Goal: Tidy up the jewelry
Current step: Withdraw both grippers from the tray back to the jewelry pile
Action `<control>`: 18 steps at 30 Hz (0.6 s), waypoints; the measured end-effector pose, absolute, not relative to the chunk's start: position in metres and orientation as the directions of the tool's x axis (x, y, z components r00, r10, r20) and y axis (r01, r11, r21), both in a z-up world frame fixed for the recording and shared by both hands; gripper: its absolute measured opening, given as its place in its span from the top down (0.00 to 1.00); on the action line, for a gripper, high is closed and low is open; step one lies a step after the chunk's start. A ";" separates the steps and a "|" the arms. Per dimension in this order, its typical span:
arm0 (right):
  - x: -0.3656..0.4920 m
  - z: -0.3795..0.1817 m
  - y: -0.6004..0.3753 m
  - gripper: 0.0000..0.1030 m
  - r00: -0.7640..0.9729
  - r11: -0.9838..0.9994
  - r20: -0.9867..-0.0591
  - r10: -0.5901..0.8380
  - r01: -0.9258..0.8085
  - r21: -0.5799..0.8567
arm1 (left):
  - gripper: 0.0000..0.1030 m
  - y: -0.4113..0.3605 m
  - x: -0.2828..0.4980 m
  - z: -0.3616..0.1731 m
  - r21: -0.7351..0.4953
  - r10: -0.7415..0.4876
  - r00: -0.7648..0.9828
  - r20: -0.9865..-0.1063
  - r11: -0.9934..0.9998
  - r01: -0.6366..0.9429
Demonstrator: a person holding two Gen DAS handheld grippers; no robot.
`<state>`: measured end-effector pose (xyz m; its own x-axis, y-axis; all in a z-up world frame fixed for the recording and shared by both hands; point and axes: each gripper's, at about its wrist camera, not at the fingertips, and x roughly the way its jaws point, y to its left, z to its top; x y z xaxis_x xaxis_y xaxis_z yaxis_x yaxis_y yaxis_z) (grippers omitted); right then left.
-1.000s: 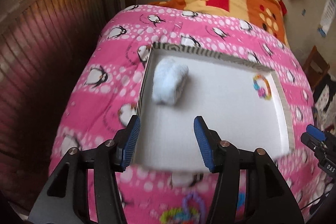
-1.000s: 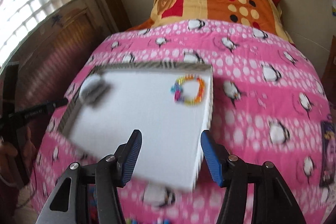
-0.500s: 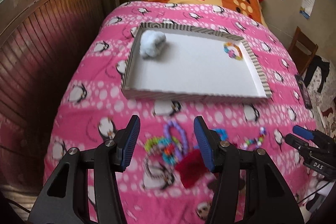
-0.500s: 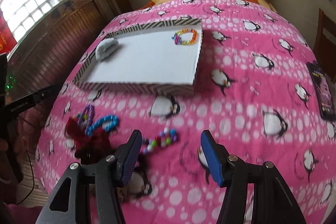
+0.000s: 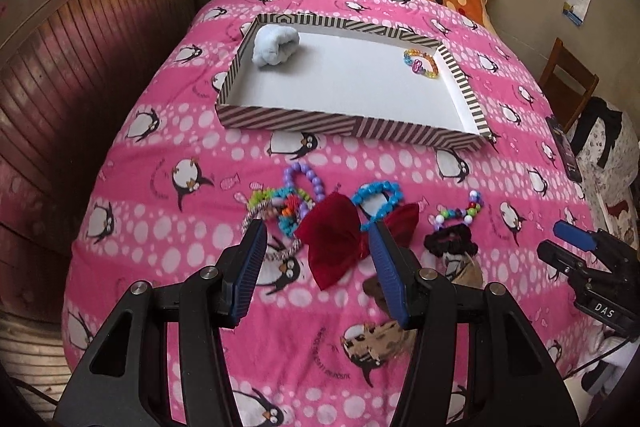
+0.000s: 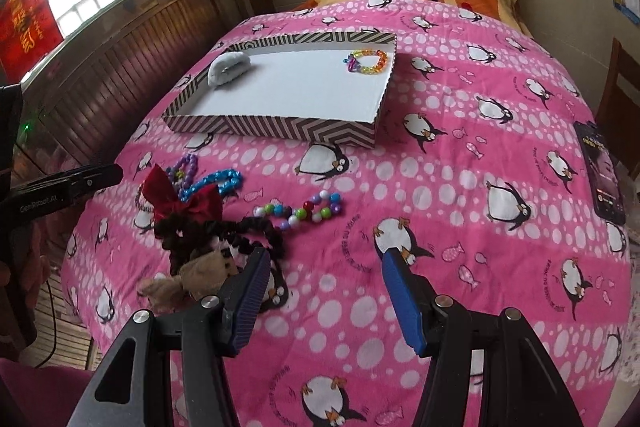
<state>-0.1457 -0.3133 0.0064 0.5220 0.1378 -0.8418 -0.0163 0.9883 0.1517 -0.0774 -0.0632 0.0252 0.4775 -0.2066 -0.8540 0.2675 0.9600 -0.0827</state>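
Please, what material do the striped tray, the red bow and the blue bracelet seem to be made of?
Striped tray: probably cardboard, matte; thin flat walls, printed stripes, plain white inside.
Red bow: likely velvet or similar soft fabric; deep colour, fuzzy surface, soft folds.
Blue bracelet: apparently plastic beads, glossy; small round beads with bright highlights. Glass cannot be excluded.

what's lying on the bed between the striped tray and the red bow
In the left wrist view, only a purple bead bracelet lies between striped tray and red bow.
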 end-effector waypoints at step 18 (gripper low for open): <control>-0.166 0.001 -0.323 0.46 0.496 0.985 -0.856 0.146 0.009 0.173 | 0.49 -0.063 -0.095 0.029 -0.072 -0.198 0.492 -0.848 0.962 0.263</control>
